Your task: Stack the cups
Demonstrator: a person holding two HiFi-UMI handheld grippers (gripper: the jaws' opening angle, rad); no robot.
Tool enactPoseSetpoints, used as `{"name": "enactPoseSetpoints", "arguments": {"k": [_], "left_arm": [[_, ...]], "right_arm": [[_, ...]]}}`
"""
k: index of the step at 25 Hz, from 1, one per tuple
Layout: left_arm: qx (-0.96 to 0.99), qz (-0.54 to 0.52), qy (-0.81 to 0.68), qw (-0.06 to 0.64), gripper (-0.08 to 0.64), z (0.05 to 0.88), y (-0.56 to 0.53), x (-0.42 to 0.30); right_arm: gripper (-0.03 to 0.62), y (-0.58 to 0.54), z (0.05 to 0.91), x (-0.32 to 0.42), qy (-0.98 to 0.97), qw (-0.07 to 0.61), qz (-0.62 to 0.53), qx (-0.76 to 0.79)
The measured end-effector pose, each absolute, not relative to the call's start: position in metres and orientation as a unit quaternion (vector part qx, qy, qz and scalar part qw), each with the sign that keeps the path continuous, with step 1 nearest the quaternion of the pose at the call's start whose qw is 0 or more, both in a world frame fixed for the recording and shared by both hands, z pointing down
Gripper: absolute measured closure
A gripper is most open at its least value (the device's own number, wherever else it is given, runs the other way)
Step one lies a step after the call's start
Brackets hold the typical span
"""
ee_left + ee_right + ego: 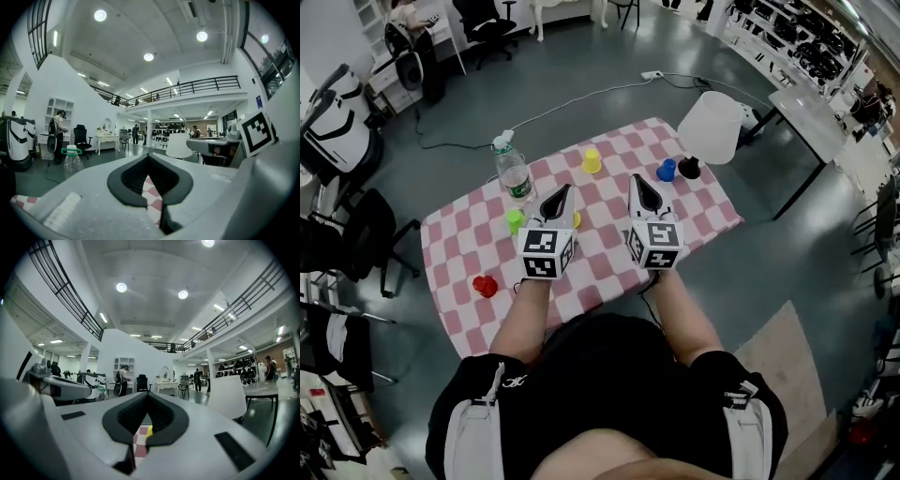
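Cups sit scattered and unstacked on the checkered cloth (pixel 464 234): a yellow cup (pixel 592 161) at the far side, a blue cup (pixel 667 170) just beside a black cup (pixel 690 168), a green cup (pixel 515 220) near the water bottle (pixel 514 174), and a red cup (pixel 485 286) at the near left. The left gripper (pixel 556 199) and right gripper (pixel 645 190) hover side by side over the middle, jaws pressed together on nothing. The first grab looks due: part the jaws before descending, pinch one cup's wall, keep it level, and steer clear of the bottle.
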State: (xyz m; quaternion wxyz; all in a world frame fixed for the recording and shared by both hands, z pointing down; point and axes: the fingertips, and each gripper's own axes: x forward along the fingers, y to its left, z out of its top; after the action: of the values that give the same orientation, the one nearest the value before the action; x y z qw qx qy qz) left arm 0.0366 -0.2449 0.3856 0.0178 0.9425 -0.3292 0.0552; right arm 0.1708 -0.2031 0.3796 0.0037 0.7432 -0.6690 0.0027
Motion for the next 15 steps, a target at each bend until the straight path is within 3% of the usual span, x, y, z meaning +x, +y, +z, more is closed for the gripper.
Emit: {"name": "enactPoseSetpoints", "arguments": {"k": [15], "left_arm": [[0.938,0.078,-0.335,0.036,0.548,0.411,-0.234,0.076]], "right_arm": [[0.589,-0.207,0.436,0.229,-0.731,0.133,0.073,0.666]]}}
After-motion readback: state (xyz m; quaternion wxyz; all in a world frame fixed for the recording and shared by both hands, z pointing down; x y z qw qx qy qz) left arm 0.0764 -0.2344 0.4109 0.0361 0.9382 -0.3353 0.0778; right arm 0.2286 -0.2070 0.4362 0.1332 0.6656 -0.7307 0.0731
